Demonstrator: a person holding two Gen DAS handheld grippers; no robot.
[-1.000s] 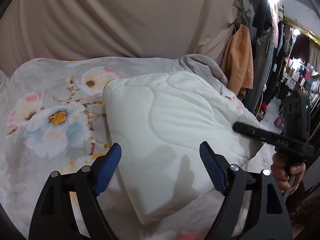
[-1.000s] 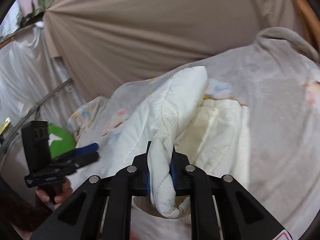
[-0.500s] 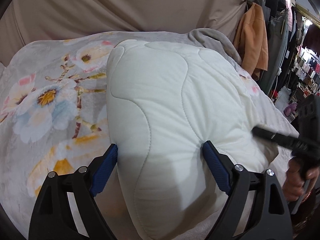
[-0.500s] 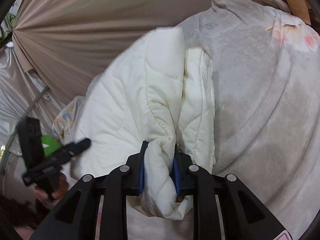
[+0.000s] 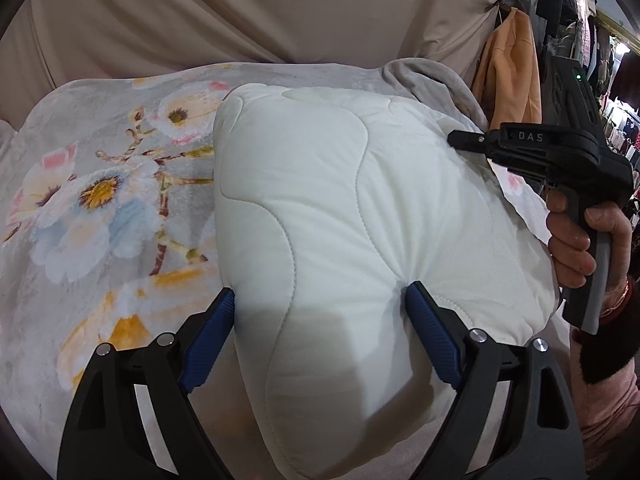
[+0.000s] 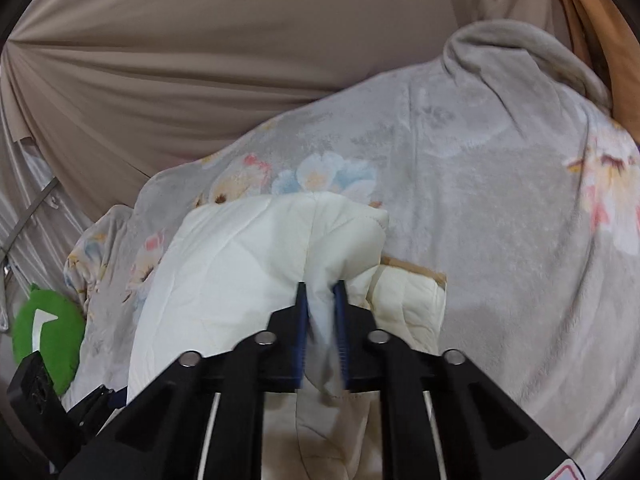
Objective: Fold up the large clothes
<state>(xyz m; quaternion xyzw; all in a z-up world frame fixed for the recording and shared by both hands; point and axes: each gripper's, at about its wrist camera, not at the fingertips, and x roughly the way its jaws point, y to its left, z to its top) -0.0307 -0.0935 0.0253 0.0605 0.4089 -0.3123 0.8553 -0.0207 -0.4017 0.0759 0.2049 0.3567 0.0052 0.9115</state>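
A thick white quilted garment [image 5: 352, 216] lies folded in a puffy bundle on a grey floral blanket [image 5: 100, 200]. My left gripper [image 5: 320, 328] is open, its blue pads on either side of the bundle's near end and pressing into it. My right gripper [image 6: 320, 320] is shut on a fold of the white garment [image 6: 248, 264] at its right edge. It also shows in the left wrist view [image 5: 464, 140], held in a hand at the bundle's far right.
A beige curtain [image 5: 280, 12] hangs behind the bed. An orange garment [image 5: 508, 68] and racks of clothes stand at the right. A green cushion [image 6: 46, 324] lies at the blanket's left end. A grey blanket fold [image 6: 520, 52] rises at the back.
The left gripper moved forward until its pads straddle the bundle's near end. The right gripper carried its pinched fold across and down onto the bundle, which lies flatter now.
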